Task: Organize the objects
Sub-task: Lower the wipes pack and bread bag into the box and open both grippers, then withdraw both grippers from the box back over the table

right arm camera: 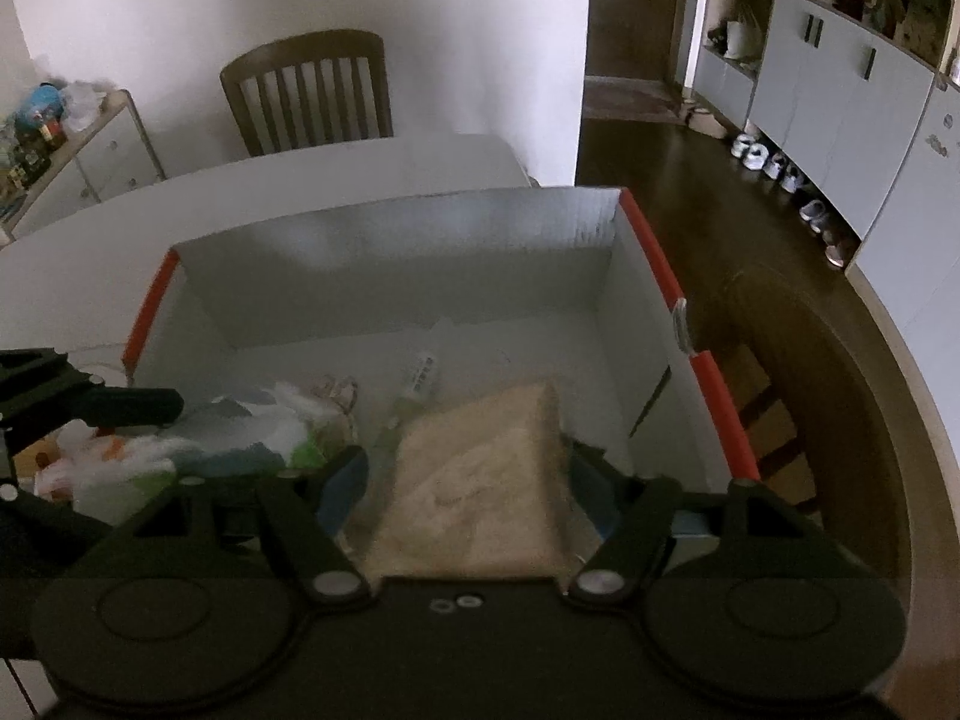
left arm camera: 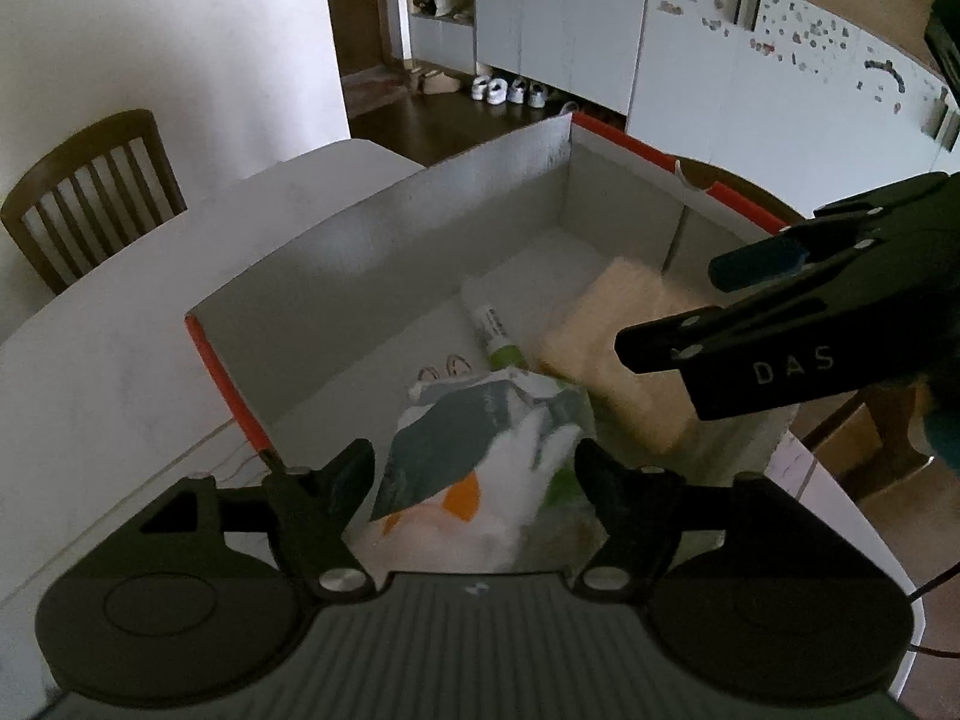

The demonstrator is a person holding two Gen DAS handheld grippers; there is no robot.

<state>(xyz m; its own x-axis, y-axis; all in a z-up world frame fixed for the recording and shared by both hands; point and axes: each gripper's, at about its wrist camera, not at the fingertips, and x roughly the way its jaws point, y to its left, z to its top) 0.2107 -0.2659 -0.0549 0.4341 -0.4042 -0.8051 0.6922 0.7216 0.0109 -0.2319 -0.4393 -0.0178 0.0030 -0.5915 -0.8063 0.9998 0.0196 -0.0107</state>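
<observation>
An open white box with orange edges [left arm camera: 210, 348] [right arm camera: 654, 252] stands on the table. Inside lie a white-and-green tube [left arm camera: 495, 330] [right arm camera: 423, 375], a beige sponge-like block [left arm camera: 600, 330] [right arm camera: 480, 480] and a crumpled white, teal and orange packet [left arm camera: 468, 456] [right arm camera: 240, 438]. My left gripper [left arm camera: 472, 462] hangs over the box's near end, open. The blurred packet lies between its spread fingers without touching the pads. My right gripper [right arm camera: 469, 459] [left arm camera: 669, 312] is open too, straddling the blurred beige block with a gap at each pad. One left finger [right arm camera: 132, 405] shows at the right view's left edge.
The box sits on a white table [left arm camera: 90, 390] [right arm camera: 300, 180] with a wooden slatted chair [left arm camera: 90, 192] [right arm camera: 306, 90] behind it. A second wooden chair [right arm camera: 780, 408] stands right of the box. A low cabinet with clutter [right arm camera: 60, 138] is far left; shoes [left arm camera: 510, 90] line the floor.
</observation>
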